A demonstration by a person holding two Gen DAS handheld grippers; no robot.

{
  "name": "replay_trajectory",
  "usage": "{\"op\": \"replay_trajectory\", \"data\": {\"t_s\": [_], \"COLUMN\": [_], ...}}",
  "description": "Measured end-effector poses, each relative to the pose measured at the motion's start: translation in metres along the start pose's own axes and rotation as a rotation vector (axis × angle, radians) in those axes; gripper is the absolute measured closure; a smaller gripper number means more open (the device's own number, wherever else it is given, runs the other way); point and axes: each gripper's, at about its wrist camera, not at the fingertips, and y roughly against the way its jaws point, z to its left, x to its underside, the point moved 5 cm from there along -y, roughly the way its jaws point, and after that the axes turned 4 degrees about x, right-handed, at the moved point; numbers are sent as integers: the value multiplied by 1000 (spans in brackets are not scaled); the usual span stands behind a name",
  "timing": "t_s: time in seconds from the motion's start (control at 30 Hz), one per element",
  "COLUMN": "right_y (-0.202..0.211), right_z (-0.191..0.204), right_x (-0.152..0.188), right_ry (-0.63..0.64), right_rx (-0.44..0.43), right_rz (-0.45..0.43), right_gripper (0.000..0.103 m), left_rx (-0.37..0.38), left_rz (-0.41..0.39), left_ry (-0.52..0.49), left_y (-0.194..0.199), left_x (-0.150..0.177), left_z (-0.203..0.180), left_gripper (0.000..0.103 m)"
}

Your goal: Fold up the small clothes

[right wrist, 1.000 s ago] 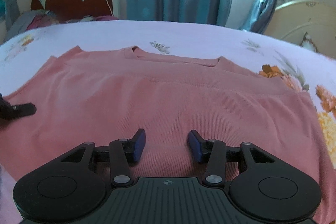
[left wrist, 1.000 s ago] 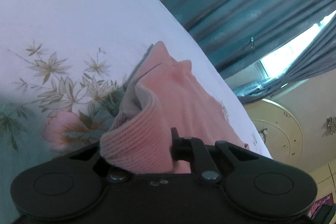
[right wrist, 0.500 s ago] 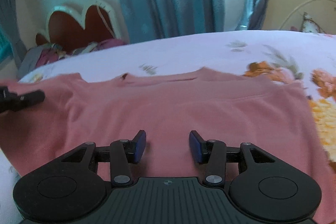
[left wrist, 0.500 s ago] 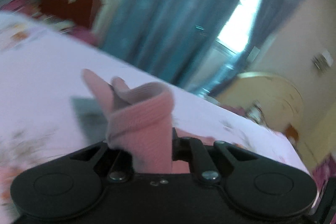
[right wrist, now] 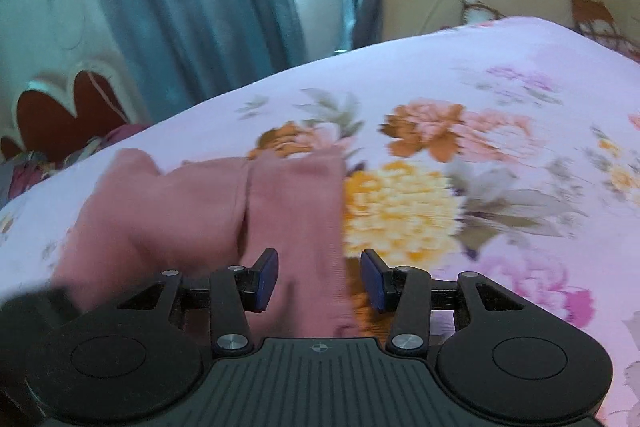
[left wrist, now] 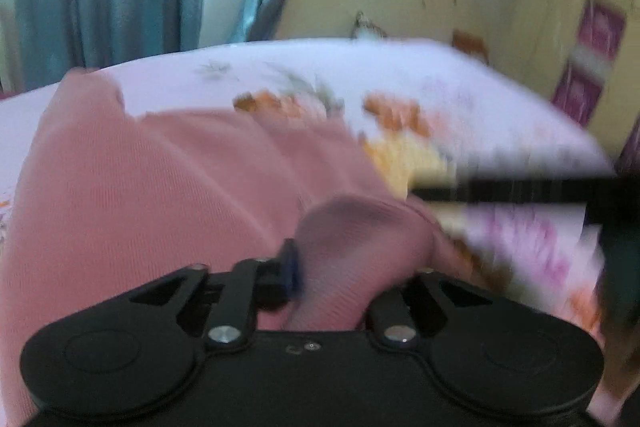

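The pink knit top (left wrist: 132,195) lies on the floral bedsheet, its ribbed fabric spread wide across the near left of the left wrist view. A bunched fold of it (left wrist: 356,259) rises at the near centre, rounded and darker in shade, lifted above the flat part. Its far edge shows a small raised corner at the far left. In the right wrist view the same garment (right wrist: 208,211) sits at the near left, doubled over itself, with a straight vertical edge running from far to near beside the yellow flower print. Both views are blurred
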Motion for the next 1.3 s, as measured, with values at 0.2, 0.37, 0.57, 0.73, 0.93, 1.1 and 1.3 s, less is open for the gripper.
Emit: {"op": "replay_trajectory", "data": {"t_s": [0.2,0.37,0.57,0.73,0.93,1.1,1.3], "right_y": [-7,-32,-64,-72,-69,-29,-27], "right_z": [19,46,56,61,68,52,12], "right_x": [-5,1,9,9,7,-16,-1], "right_ry": [14,55,70,74,105,143,99], "right_rx": [-142,-215,-254,-293,-281,-206,-113], "right_rz": [23,89,143,166,149,-12,69], "right_gripper": [58,58,58,87,92,93,93], "left_rx": [61,48,-71,-182,-215,-170,-123], "left_rz": [3,2,-76,-81,-97,-122,-44], "left_ry": [-82,-37,121,218,252,246,231], "left_y": [39,75,115,114,109,103,72], "left_x": [22,27,15,10,6,-7,2], "left_z": [-11,8,67,107,122,112,93], "left_gripper": [33,33,33,33,33,33,32]}}
